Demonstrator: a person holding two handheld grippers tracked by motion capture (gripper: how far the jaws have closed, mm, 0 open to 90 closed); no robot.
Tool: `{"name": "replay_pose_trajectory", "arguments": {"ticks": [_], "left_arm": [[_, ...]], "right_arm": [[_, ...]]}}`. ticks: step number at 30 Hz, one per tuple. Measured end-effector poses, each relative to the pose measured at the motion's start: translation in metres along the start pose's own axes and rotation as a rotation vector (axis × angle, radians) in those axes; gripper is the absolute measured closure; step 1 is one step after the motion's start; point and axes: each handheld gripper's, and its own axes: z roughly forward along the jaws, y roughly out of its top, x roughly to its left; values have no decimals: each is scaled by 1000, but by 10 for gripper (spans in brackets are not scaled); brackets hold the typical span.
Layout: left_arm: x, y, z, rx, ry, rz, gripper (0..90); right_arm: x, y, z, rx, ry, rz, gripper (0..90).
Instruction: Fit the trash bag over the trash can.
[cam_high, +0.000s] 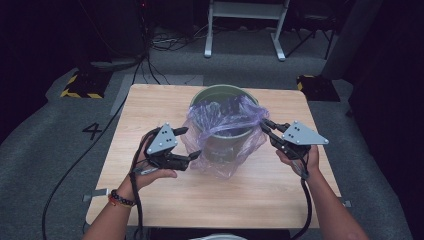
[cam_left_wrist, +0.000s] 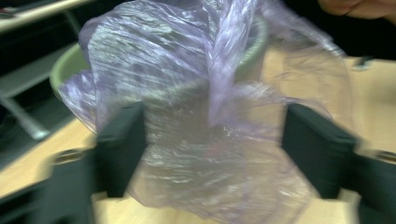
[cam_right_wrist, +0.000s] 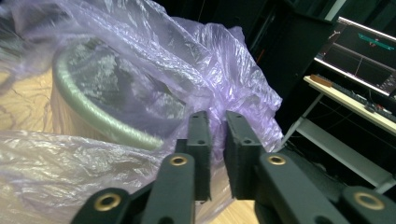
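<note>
translucent purple bag (cam_high: 226, 131), green bin (cam_high: 220, 92), pale wood table (cam_high: 150, 107)

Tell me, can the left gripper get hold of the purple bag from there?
Probably yes: the left gripper is open, and the purple bag already lies loose between its jaws with nothing in front.

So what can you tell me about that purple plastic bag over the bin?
The purple bag is thin, see-through, crinkled plastic film. It is draped loosely over a green round bin on the wooden table, partly inside the rim and partly hanging down the near side, not yet spread evenly. The right tool pinches its edge between nearly closed jaws; the left tool stands open with the film bulging between its jaws.
</note>
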Motion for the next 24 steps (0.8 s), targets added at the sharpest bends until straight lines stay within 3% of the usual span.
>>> {"name": "replay_pose_trajectory", "arguments": {"ticks": [3, 9, 14, 17, 19, 24], "left_arm": [[1, 4, 8, 18, 6, -1, 379], [9, 6, 12, 1, 14, -27, 566], [10, 9, 10, 7, 31, 17, 786], [12, 12, 10, 7, 36, 43, 867], [15, 13, 11, -3, 28, 49, 895], [26, 13, 14, 39, 87, 93, 900]], "right_arm": [[-1, 2, 2, -6, -2, 10, 835], [-3, 1, 5, -8, -16, 28, 789], [-5, 1, 5, -25, -10, 61, 698], [-4, 2, 6, -26, 0, 60, 632], [-4, 3, 8, -20, -6, 53, 656], [-6, 2, 9, -15, -19, 46, 871]]}}
